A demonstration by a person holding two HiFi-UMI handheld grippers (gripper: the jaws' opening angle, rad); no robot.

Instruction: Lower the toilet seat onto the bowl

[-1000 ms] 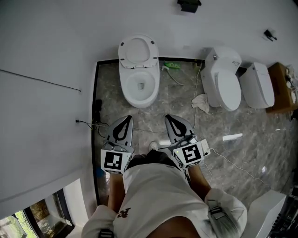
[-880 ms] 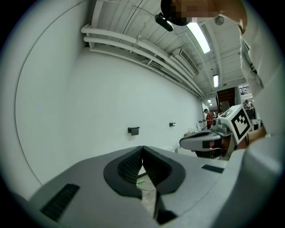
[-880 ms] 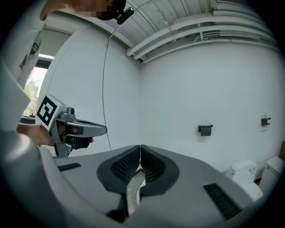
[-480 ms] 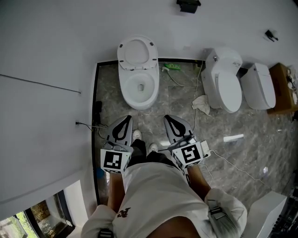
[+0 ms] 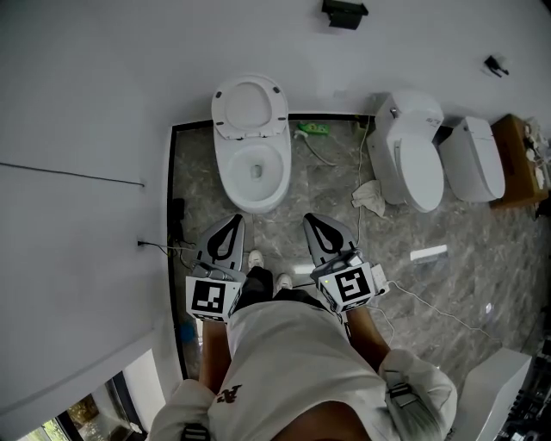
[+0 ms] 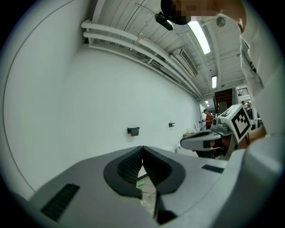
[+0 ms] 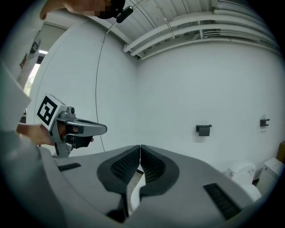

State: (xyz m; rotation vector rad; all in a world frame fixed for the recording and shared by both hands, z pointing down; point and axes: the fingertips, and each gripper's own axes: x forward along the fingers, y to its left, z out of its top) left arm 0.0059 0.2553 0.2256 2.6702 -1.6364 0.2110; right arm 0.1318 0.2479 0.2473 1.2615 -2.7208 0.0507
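A white toilet stands against the wall in the head view, with its seat and lid (image 5: 250, 106) raised upright and the bowl (image 5: 251, 175) uncovered. My left gripper (image 5: 232, 220) and right gripper (image 5: 311, 219) hover side by side in front of the bowl, a short way back from its front rim and touching nothing. Both have their jaws shut and empty. In the left gripper view the shut tips (image 6: 142, 148) face the white wall, and the right gripper (image 6: 209, 140) shows beside them. The right gripper view shows its own shut tips (image 7: 140, 147) and the left gripper (image 7: 75, 129).
Two more white toilets (image 5: 411, 157) (image 5: 473, 160) stand to the right, lids down. A crumpled cloth (image 5: 371, 195), a green item (image 5: 312, 129), a white strip (image 5: 428, 253) and cables lie on the marble floor. A cardboard box (image 5: 523, 159) is at far right, and a black holder (image 5: 343, 12) hangs on the wall.
The person's feet have stepped forward and the toilet has come slightly nearer in the head view. Both grippers stay shut and in the same place ahead of the body.
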